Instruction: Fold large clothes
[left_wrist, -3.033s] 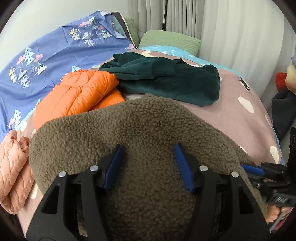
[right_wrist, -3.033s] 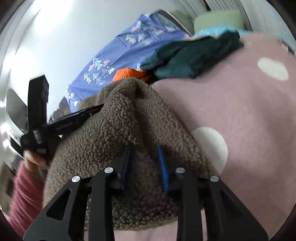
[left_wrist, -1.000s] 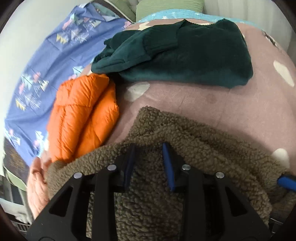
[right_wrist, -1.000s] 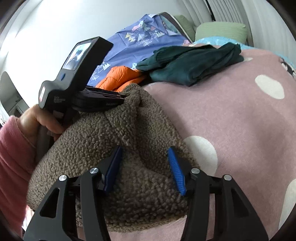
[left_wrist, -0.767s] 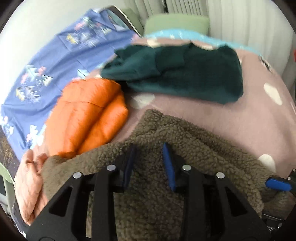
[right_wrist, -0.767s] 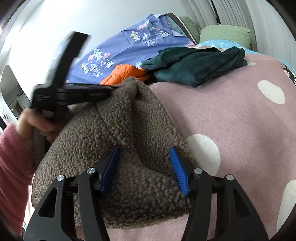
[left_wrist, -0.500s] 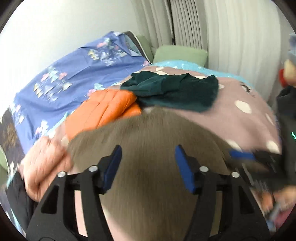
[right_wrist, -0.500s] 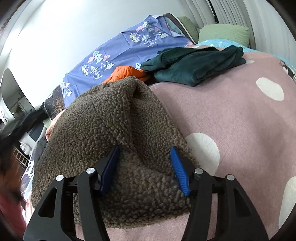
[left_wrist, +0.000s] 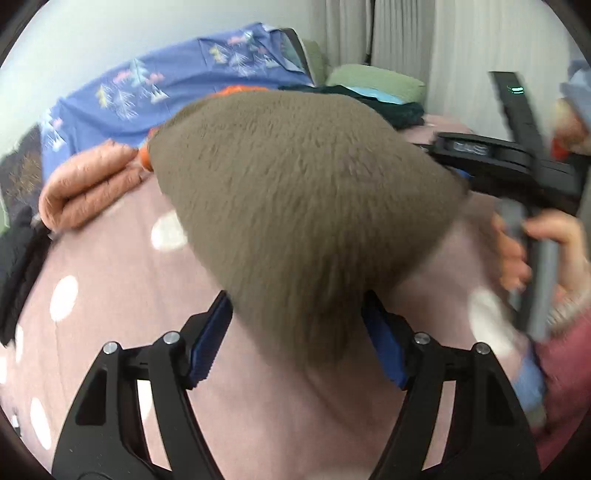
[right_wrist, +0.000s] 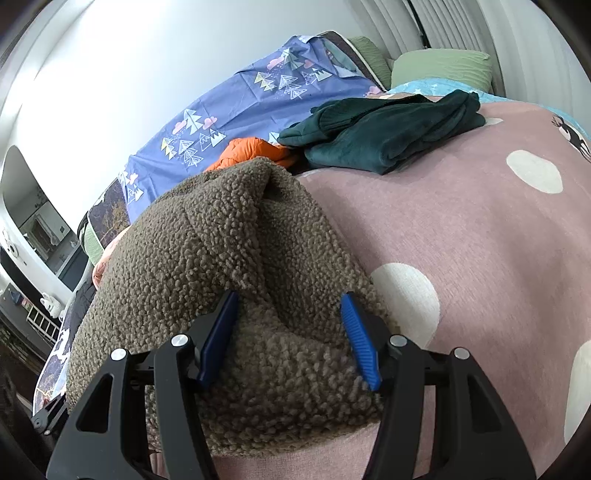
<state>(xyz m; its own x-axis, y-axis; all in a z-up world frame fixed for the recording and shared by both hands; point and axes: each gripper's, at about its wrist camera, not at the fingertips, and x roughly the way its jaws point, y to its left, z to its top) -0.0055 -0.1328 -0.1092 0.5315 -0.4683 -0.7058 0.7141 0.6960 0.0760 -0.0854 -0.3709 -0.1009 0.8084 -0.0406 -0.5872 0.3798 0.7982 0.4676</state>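
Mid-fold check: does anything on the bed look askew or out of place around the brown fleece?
The brown fleece is not flat: it humps into a peaked bundle with a loose corner between the right gripper fingers. The dark green garment behind is crumpled, not folded. Nothing looks damaged or has slid off the bedspread.

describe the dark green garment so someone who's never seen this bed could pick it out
Start from the pink bedspread with white dots and look toward its far end, near the green pillow. The dark green garment lies there in a loose, rumpled heap. It is the only deep green piece: the orange puffer jacket beside it is quilted and bright, and the brown fleece is nearer and curly-textured.
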